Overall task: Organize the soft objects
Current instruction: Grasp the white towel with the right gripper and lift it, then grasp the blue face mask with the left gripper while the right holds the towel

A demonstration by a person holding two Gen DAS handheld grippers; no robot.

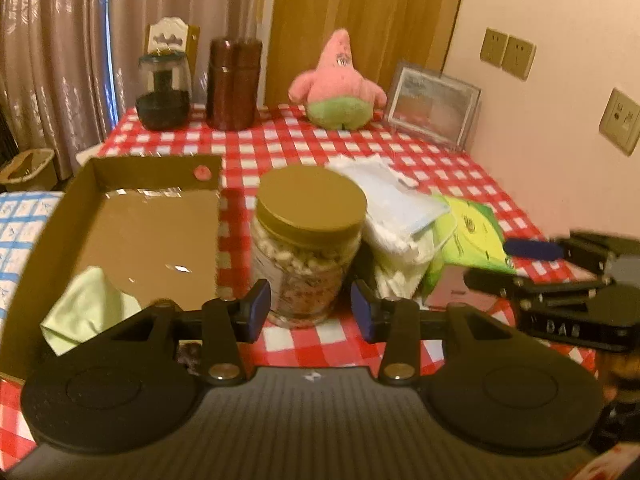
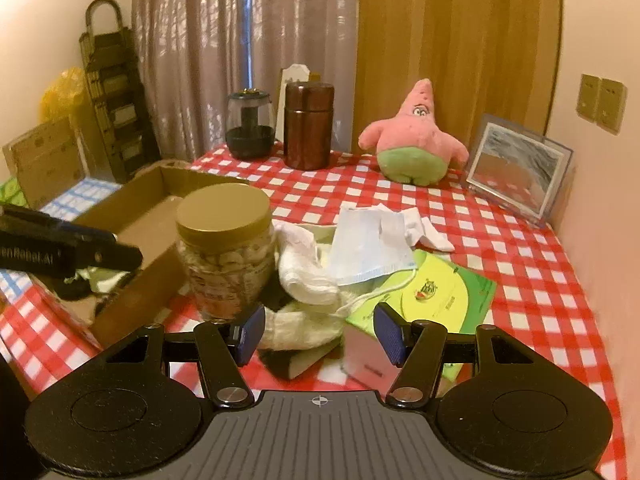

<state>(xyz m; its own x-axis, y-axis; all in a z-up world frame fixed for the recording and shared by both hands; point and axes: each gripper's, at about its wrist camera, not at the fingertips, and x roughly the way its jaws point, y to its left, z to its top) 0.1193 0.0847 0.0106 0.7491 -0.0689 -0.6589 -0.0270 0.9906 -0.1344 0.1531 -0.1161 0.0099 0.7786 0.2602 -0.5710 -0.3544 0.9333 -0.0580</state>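
A light green cloth (image 1: 86, 308) lies in the near corner of the shallow cardboard box (image 1: 160, 236) at the table's left. A heap of white cloths (image 2: 304, 268) sits mid-table, with a pale blue face mask (image 2: 370, 248) on top and a white sock (image 2: 426, 232) behind. A pink star plush (image 2: 414, 140) stands upright at the back. My left gripper (image 1: 312, 312) is open just short of a gold-lidded jar (image 1: 310, 216), with nothing gripped. My right gripper (image 2: 320, 334) is open over the near edge of the white heap, its pads clear of it.
A green-covered booklet (image 2: 452, 292) rests on a pink box (image 2: 368, 364) right of the heap. A brown canister (image 2: 308, 128), a glass grinder (image 2: 250, 128) and a picture frame (image 2: 516, 168) line the back. The wall runs along the right edge of the checked table (image 2: 520, 280).
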